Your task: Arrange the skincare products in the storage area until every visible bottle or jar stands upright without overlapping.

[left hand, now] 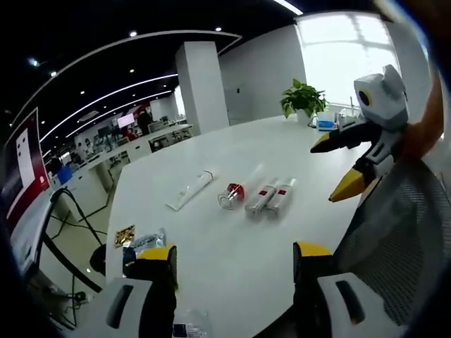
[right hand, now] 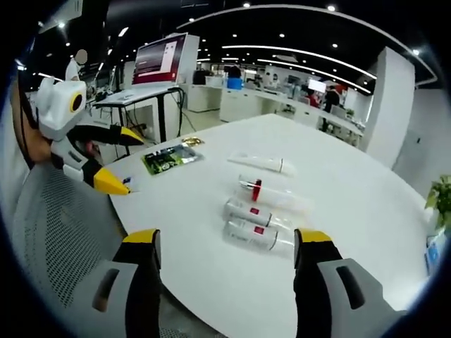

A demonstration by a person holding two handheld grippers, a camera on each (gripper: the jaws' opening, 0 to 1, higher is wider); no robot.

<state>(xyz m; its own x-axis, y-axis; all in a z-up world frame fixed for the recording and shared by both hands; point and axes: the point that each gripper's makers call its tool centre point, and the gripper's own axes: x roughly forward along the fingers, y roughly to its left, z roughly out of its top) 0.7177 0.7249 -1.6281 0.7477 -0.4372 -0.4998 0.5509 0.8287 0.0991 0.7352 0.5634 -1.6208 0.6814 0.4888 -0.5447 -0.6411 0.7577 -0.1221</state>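
Note:
Several skincare products lie on their sides on the white table (left hand: 232,253). In the left gripper view they are a white tube (left hand: 190,189), a clear jar with a red band (left hand: 232,193) and two clear bottles with red labels (left hand: 262,197) (left hand: 280,196). The right gripper view shows the tube (right hand: 259,163), the red-banded jar (right hand: 268,193) and the two bottles (right hand: 255,213) (right hand: 257,236). My left gripper (left hand: 236,264) is open above the table, short of the products. My right gripper (right hand: 225,246) is open just before the nearest bottle. Each gripper appears in the other's view, open (left hand: 337,167) (right hand: 127,162).
Small printed packets (right hand: 169,156) lie near the table edge, seen also as packets (left hand: 134,238). A mesh chair back (right hand: 63,239) is close by. A potted plant (left hand: 304,98) stands at the table's far end. Desks and a monitor (right hand: 158,60) fill the office behind.

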